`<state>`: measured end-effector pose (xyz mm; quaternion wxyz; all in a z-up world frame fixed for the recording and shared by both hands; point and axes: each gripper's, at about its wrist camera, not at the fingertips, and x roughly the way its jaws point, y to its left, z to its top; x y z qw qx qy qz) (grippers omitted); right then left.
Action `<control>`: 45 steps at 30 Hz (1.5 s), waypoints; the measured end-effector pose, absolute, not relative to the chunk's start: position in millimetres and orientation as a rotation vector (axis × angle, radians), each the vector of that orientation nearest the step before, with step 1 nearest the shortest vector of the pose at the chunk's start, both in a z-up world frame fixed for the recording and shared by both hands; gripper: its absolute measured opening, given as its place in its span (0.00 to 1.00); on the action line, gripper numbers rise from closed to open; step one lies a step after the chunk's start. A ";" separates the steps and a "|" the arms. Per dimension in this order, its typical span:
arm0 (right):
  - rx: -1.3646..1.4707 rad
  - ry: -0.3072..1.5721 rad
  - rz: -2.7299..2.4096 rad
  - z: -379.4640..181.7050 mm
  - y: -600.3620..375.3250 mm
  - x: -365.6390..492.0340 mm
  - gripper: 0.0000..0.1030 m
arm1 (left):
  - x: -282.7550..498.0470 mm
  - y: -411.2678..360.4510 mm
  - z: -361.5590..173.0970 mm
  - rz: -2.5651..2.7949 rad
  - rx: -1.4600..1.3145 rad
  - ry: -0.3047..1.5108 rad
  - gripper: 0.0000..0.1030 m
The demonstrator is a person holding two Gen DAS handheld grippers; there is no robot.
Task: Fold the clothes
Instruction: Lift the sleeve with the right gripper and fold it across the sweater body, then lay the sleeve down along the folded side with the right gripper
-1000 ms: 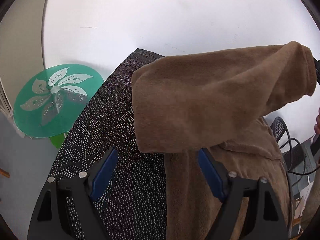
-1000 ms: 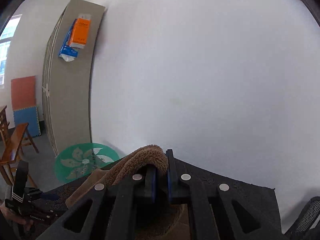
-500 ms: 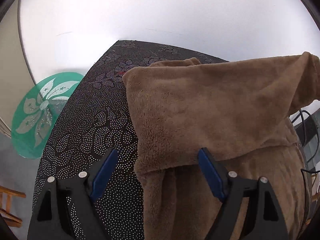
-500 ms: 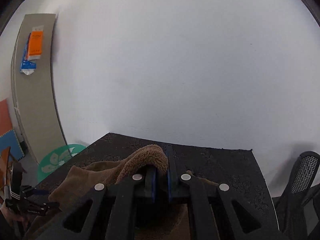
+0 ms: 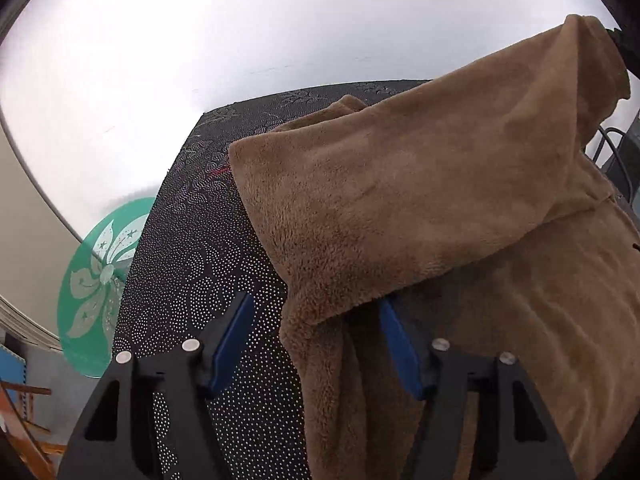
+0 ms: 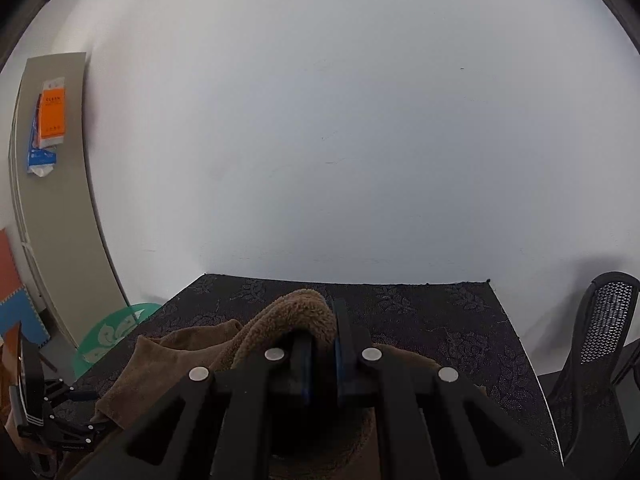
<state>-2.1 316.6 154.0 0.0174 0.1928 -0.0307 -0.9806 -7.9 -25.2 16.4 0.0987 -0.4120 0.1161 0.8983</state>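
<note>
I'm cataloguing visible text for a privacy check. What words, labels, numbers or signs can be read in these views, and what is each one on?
"CLEAN": the top line on the orange packet hanging on the beige panel; the smaller line beneath it is too blurred to read.
Blue packet behind and below the orange one: print too small to read.
Green disc beside the table: a white five-petal flower emblem with small stars, no words.
Brown fleece garment and dotted black table cover: no text.
</note>
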 end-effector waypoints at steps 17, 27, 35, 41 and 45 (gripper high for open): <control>1.063 -0.368 -3.049 75.5 392.8 -16.5 0.09 | -26.6 -37.2 6.3 2.785 -1.277 0.291 0.71; 1.368 -0.379 -2.960 21.5 425.3 -13.4 0.66 | -29.1 -34.9 2.5 2.779 -1.304 0.306 0.73; 1.153 -0.290 -2.977 45.0 427.6 44.5 0.66 | -29.2 -30.3 1.4 2.781 -1.312 0.345 0.74; 1.172 -0.190 -2.774 30.4 384.6 51.6 0.59 | -28.9 -26.6 1.7 2.786 -1.310 0.390 0.74; 1.216 -0.118 -2.754 20.1 370.0 42.6 0.17 | -29.6 -29.1 2.1 2.784 -1.314 0.378 0.74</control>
